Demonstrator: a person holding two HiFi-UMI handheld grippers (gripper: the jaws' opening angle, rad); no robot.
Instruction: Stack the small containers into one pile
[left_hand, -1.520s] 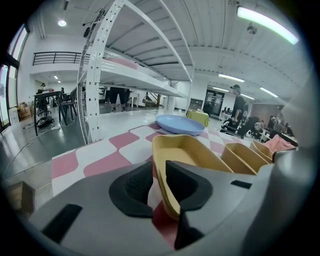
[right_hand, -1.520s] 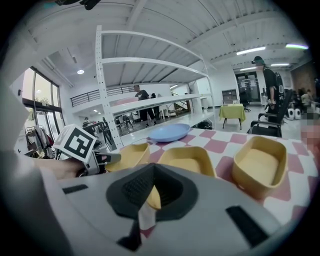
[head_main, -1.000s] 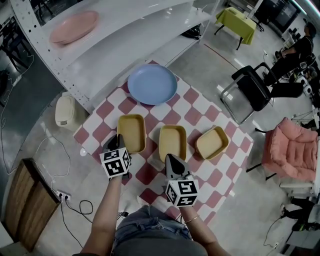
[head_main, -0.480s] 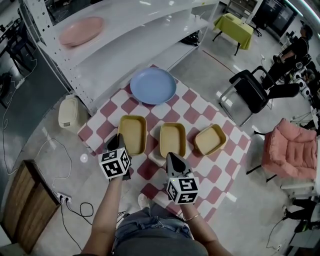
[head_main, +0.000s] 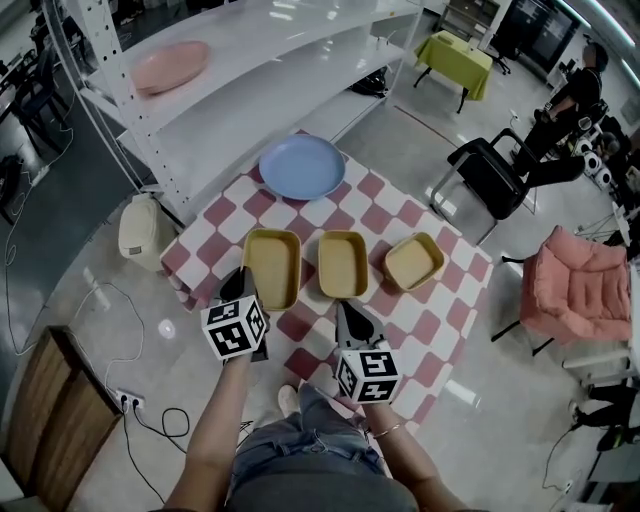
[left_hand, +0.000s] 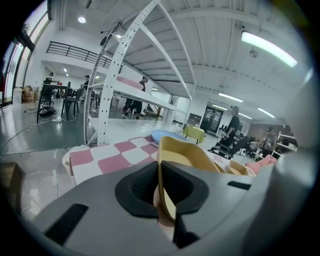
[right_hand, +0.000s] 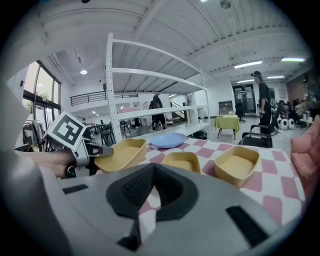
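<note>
Three yellow containers lie in a row on the red-and-white checked table (head_main: 400, 330): left (head_main: 272, 262), middle (head_main: 343, 264) and right (head_main: 414, 262). My left gripper (head_main: 240, 280) is shut on the near rim of the left container (left_hand: 182, 155), whose thin wall runs between its pads (left_hand: 167, 197). In the right gripper view that container (right_hand: 120, 154) is tilted, with its held end off the cloth. My right gripper (head_main: 347, 308) hovers just in front of the middle container (right_hand: 181, 161), shut, with nothing between its jaws (right_hand: 150, 195).
A blue plate (head_main: 302, 166) lies at the table's far end. Behind it stands a white shelf rack (head_main: 250, 90) with a pink plate (head_main: 170, 66). A black chair (head_main: 490, 175) and a pink armchair (head_main: 580, 300) stand to the right. A white appliance (head_main: 140, 228) sits on the floor at left.
The head view has drifted, so the table sits slightly further away. Both grippers keep their places in front of the left and middle containers.
</note>
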